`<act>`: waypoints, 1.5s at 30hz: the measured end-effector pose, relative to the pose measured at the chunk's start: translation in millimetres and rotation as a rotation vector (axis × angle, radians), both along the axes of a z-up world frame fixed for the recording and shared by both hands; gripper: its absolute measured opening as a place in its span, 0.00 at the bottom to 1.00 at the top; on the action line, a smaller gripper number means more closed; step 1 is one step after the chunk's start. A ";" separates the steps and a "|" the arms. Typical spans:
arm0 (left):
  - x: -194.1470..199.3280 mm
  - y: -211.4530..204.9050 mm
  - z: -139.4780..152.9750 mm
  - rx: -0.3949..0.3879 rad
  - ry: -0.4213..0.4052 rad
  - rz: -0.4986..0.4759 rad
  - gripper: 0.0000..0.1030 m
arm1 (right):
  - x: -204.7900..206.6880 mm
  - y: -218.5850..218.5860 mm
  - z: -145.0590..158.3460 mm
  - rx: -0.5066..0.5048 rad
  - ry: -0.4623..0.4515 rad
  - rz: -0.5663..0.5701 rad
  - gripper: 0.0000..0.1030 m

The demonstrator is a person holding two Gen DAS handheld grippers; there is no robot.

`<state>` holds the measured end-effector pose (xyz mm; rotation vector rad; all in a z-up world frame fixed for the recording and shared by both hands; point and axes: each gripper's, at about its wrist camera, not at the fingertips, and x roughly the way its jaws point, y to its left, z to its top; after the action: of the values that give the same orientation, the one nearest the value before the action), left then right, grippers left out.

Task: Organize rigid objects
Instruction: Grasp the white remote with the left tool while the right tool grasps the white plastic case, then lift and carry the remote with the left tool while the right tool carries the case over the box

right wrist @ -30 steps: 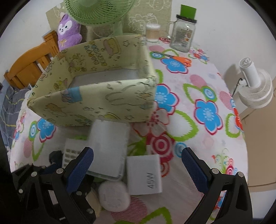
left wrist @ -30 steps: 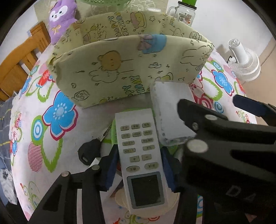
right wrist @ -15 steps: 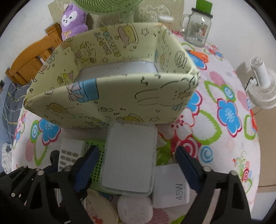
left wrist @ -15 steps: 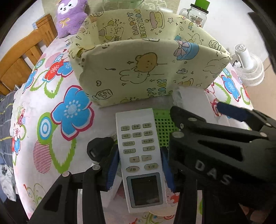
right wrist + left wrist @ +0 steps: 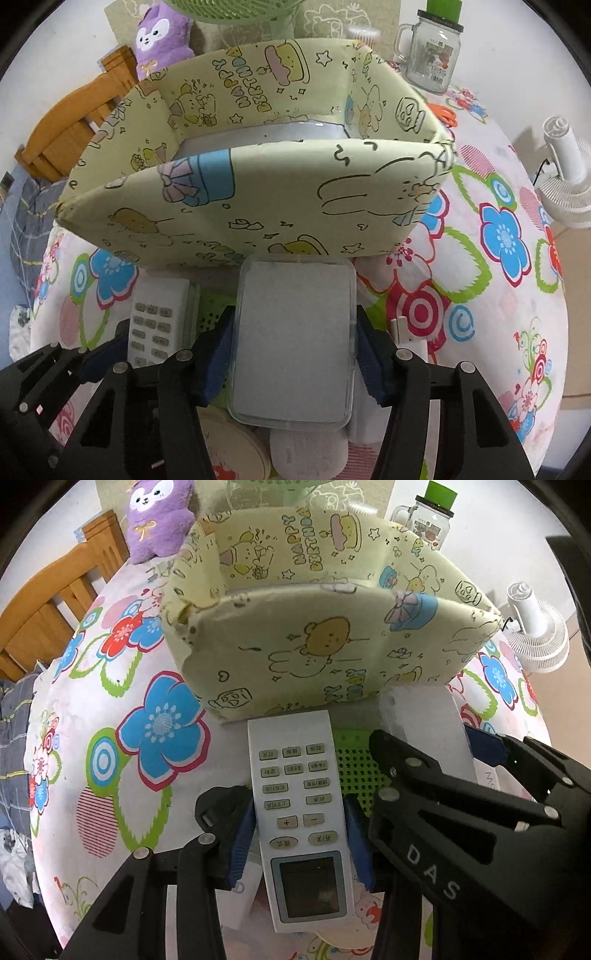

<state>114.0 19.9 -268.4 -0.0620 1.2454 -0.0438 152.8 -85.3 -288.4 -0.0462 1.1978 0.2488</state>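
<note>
My left gripper (image 5: pixel 299 843) holds the remote (image 5: pixel 301 812). My right gripper (image 5: pixel 293 363) is closing on the clear box (image 5: pixel 293 341); it could slip.

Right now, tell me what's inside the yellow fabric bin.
Inside the yellow fabric bin, only a pale, glossy bottom shows, nothing on it. The front wall covers the nearer part of the bottom, so that stays unknown.

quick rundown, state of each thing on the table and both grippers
remote control: clamped between the left gripper's pads, buttons up
left gripper: shut on the remote control
clear plastic case: lid closed, between the right gripper's pads
right gripper: jaws closing, pads at the case's sides
fabric storage box: open-topped, upright, nothing seen inside
glass mug jar: upright, green lid on
plush toy: upright behind the box
</note>
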 end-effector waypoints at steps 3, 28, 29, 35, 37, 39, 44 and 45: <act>-2.9 -2.5 7.4 0.011 -0.018 -0.001 0.45 | -9.1 -3.3 8.1 0.017 -0.003 -0.007 0.60; -32.7 -48.2 108.3 0.074 -0.200 0.016 0.45 | -29.4 -47.1 111.9 0.066 -0.154 -0.009 0.60; -32.8 -50.6 111.9 0.074 -0.204 0.017 0.45 | -29.4 -49.1 116.0 0.066 -0.158 -0.009 0.60; -32.8 -61.2 131.7 0.075 -0.223 0.017 0.45 | -31.0 -60.4 138.3 0.070 -0.194 -0.009 0.60; -32.6 -64.6 138.0 0.084 -0.237 0.015 0.45 | -30.8 -63.2 143.2 0.076 -0.198 -0.015 0.60; -32.2 -65.4 142.7 0.086 -0.245 0.019 0.45 | -30.2 -64.2 147.3 0.082 -0.201 -0.017 0.60; -28.8 -59.2 151.6 0.075 -0.251 0.029 0.45 | -26.7 -60.1 158.3 0.084 -0.216 -0.022 0.60; -27.6 -57.5 153.0 0.072 -0.253 0.029 0.45 | -25.4 -58.4 160.9 0.087 -0.221 -0.024 0.60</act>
<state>86.3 -37.6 -115.4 -0.0112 0.9920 0.0184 127.4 -143.7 -127.5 0.0161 0.9666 0.2671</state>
